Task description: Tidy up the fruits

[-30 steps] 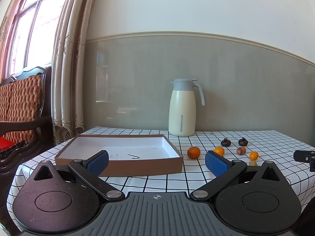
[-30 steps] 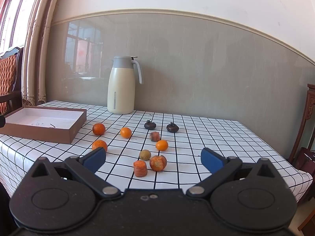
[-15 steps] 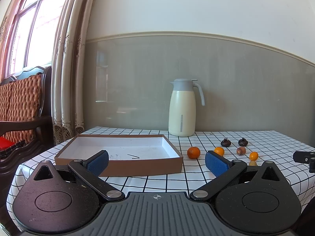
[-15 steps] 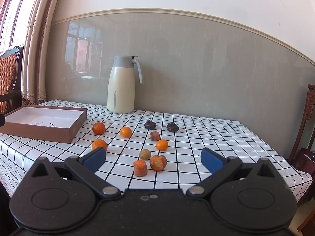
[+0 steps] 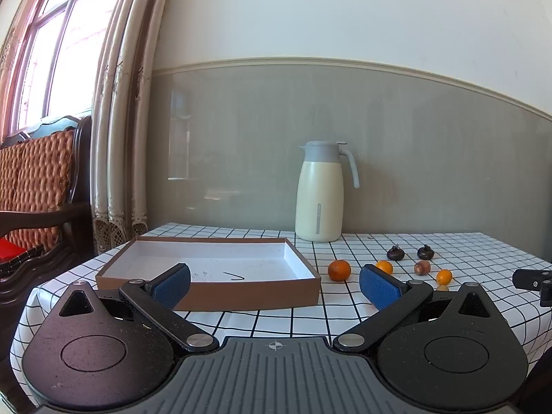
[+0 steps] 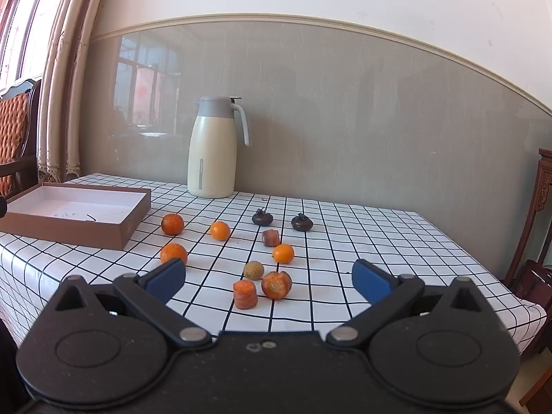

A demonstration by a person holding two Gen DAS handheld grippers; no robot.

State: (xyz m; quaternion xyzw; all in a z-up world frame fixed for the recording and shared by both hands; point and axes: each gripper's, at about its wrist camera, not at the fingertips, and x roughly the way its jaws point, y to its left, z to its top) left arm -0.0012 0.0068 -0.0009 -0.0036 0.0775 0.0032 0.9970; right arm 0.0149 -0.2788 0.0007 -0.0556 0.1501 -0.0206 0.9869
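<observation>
The brown box (image 5: 241, 293) lies on the desk (image 6: 379, 241), which carries a white cloth with black squares. Its white floor holds no fruit; there is only a short dark mark like a tick and some faint small writing that I cannot read. The cream jug (image 6: 212, 158) with the grey lid stands at 12 o'clock near the wall; a grey strip runs down its front, and I see no brand on it.

The fruits lie on the cloth at 3 o'clock from the box. In the right wrist view one orange (image 6: 172, 224) is just beside the box corner and a second orange (image 6: 173, 253) is nearer the camera. Two dark fruits (image 6: 262, 217) sit further back, and a carrot piece (image 6: 245, 294) is close to a round cut piece (image 6: 276, 285).

The left gripper (image 5: 275, 283) has its jaws spread wide and holds nothing. The right gripper (image 6: 269, 277) also has spread jaws, with nothing between them.
</observation>
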